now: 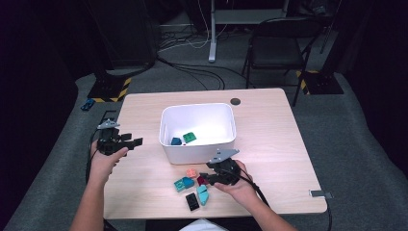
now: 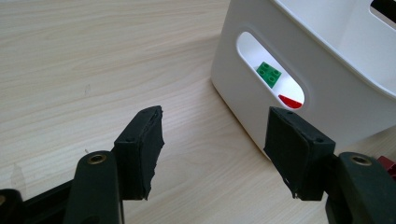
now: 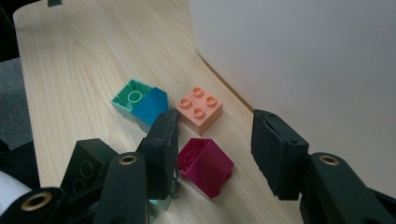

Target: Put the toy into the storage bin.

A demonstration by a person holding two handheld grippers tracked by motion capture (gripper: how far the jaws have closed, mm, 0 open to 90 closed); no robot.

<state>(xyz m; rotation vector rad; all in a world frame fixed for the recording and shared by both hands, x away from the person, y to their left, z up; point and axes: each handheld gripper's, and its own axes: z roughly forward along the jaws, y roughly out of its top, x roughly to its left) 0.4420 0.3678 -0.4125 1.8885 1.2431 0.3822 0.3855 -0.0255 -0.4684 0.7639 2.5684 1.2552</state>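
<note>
Magenta brick [image 3: 205, 165] lies between the right claw's [image 3: 212, 156] open jaws.

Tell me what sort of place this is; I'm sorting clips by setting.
Probably a lab or studio set up for recording, not a home: loose cables run across the grey carpet, stand bases carry hazard-striped tape, and a lone folding chair stands behind the wooden table.

A recording lab is suggested: dark curtained walls, hazard-striped black stand bases [image 1: 109, 90], loose floor cables [image 1: 192, 72], a black folding chair [image 1: 276, 45].
</note>
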